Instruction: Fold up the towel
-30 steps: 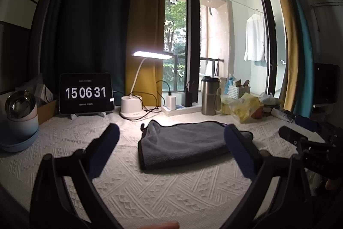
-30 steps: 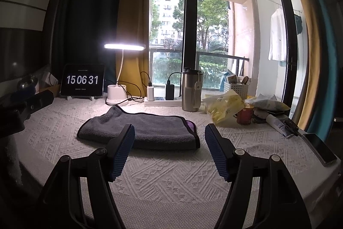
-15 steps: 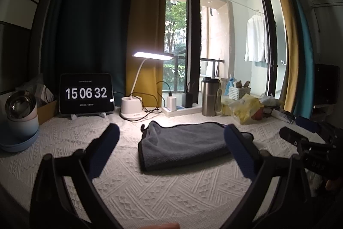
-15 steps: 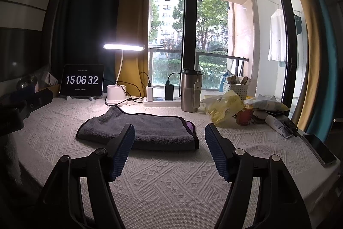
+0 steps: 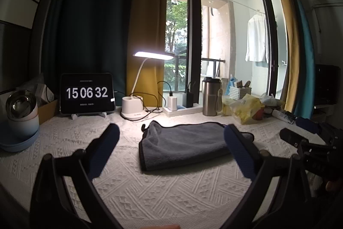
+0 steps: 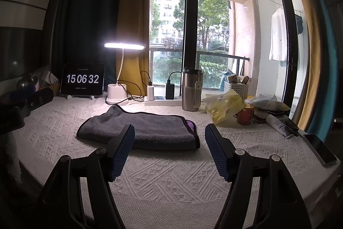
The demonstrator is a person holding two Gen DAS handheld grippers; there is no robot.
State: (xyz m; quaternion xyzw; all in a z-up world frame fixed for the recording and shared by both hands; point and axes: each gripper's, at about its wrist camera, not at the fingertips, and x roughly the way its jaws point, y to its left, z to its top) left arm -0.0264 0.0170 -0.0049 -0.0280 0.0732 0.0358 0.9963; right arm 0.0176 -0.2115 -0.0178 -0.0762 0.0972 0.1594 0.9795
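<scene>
Already folded, the grey towel [image 5: 184, 144] lies flat mid-bench on the white textured cover [image 6: 171, 173], purple bit showing at its right edge. Left hand-held gripper [image 5: 171, 150] released, fingers spread wide, hovering near the towel, not touching. Right hand-held gripper [image 6: 169, 150] also released, holding nothing. Behind the towel: lit desk lamp [image 5: 137, 108], clock tablet [image 5: 86, 93] reading 15 06 32, steel tumbler [image 6: 190, 89], yellow bag [image 6: 225, 105].

A white textured tabletop [image 6: 171, 175] carries a folded grey towel [image 6: 145, 132], desk lamp [image 6: 118, 96], steel tumbler [image 6: 190, 89], clock tablet [image 6: 82, 79] and, apparently, a phone [image 6: 321, 148].
</scene>
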